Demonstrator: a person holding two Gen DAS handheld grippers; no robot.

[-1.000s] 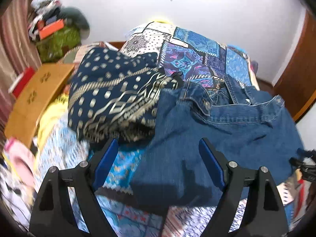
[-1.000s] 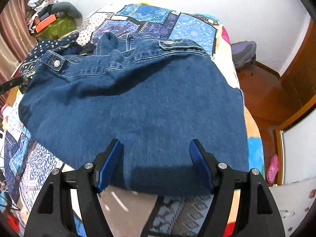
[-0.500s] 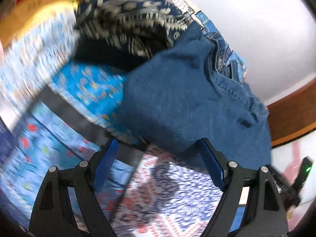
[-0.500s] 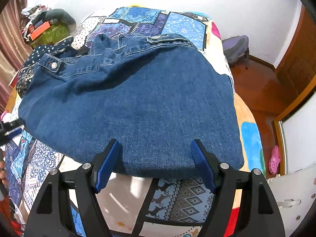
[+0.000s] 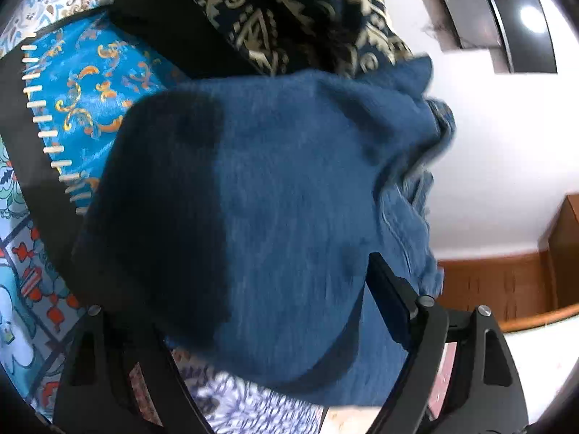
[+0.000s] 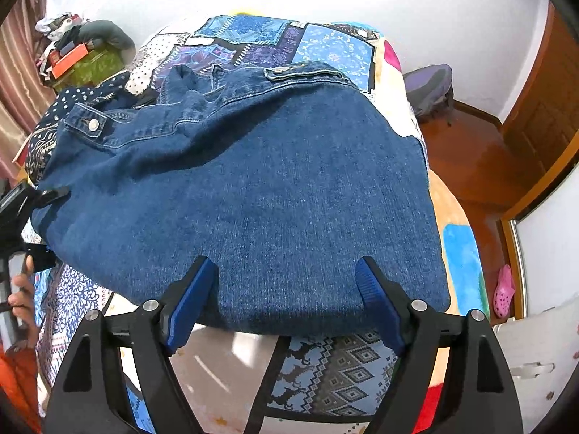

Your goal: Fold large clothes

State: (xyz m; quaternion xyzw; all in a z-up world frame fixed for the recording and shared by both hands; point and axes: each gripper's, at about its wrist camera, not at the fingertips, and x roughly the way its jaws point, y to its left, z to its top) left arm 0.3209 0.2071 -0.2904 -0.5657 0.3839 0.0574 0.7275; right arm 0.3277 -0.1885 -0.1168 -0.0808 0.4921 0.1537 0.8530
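Both my grippers wait spread at the near hem of the denim jacket [image 6: 260, 188] on the bed [image 6: 325, 365].

My right gripper [image 6: 286, 289] has its fingers wide apart over the jacket's near edge, gripping nothing. My left gripper [image 5: 231, 311] sits at the jacket's left corner, fingers apart with denim between them, not clamped. A navy patterned garment [image 5: 289, 11] lies just beyond the jacket, touching it.

Bare bedspread [image 6: 231, 358] is left free along the denim jacket's [image 6: 275, 195] near hem. The left side is crowded (a patterned navy garment [image 6: 43, 137] lies against it).
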